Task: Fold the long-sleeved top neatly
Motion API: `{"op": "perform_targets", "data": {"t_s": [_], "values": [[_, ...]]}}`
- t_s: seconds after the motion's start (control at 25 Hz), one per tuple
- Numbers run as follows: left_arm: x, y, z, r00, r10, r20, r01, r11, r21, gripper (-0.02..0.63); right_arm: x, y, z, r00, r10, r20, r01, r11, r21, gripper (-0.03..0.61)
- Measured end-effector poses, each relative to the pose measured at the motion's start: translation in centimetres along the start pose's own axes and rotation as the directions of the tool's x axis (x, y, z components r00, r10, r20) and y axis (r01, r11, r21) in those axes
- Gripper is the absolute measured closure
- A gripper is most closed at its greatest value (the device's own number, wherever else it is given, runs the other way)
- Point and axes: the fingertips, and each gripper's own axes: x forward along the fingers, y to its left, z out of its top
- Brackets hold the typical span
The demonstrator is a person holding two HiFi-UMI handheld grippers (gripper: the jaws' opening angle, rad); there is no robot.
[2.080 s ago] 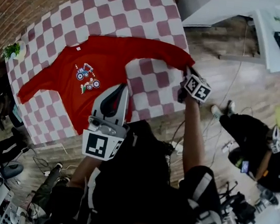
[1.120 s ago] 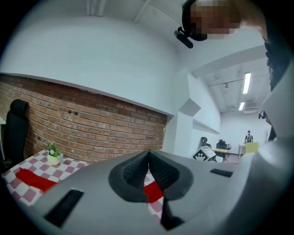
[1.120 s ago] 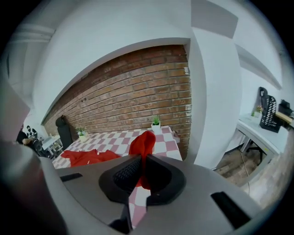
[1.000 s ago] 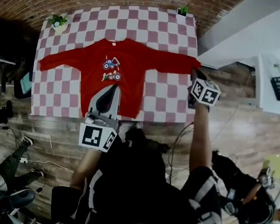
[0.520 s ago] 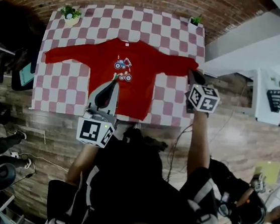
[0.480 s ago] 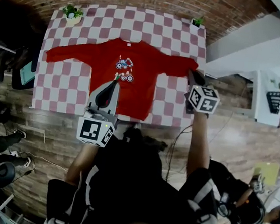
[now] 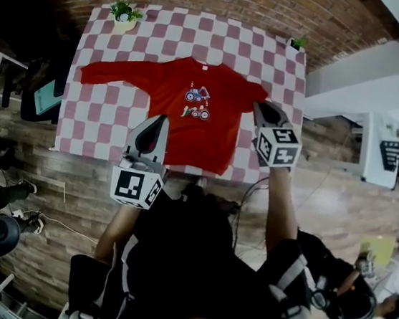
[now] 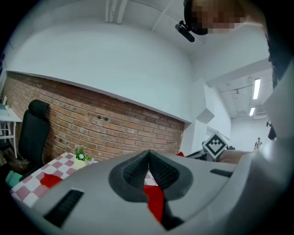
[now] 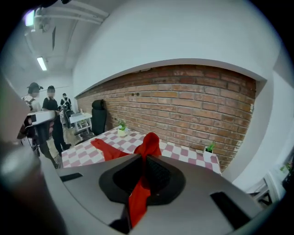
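Right jaws: the right gripper is clenched on the cuff of the right sleeve, with red cloth running between the pads and standing up beyond them.
Left jaws: the left gripper is closed tight with nothing visibly pinched; red shows only through the gap below.
Top: the long-sleeved top lies flat, print up, on the checked worktop, its left sleeve stretched out.
Change: the right sleeve, lately laid out to the worktop's edge, is now lifted and drawn in toward the shoulder.
Meaning: the first sleeve fold looks under way; the left sleeve and body folds remain.
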Motion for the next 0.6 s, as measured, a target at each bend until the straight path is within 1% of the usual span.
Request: {"op": "perform_targets", "data": {"t_s": [0.2,0.28,0.48,0.6], "values": [[-1.9,2.3,-0.4,1.000,0.019,-0.003,-0.019,1.000,-0.017,0.606,2.0,5.7,0.0,0.998,0.049,-0.037,-0.052,0.992,-0.115,0.558],[-2.6,3.3,-0.6,1.000,0.025,-0.005,-0.025,0.999,-0.025,0.606,3.1,8.1,-0.6,0.995,0.072,-0.062,-0.080,0.986,-0.143,0.558],[-3.5,5.3,-1.1,0.999,0.034,-0.017,-0.034,0.999,-0.031,0.606,6.4,13.5,-3.6,0.983,0.123,-0.138,-0.146,0.975,-0.170,0.558],[-3.8,6.2,-1.5,0.999,0.031,-0.025,-0.032,0.999,-0.034,0.606,8.6,17.1,-6.2,0.973,0.151,-0.176,-0.189,0.956,-0.225,0.558]]}}
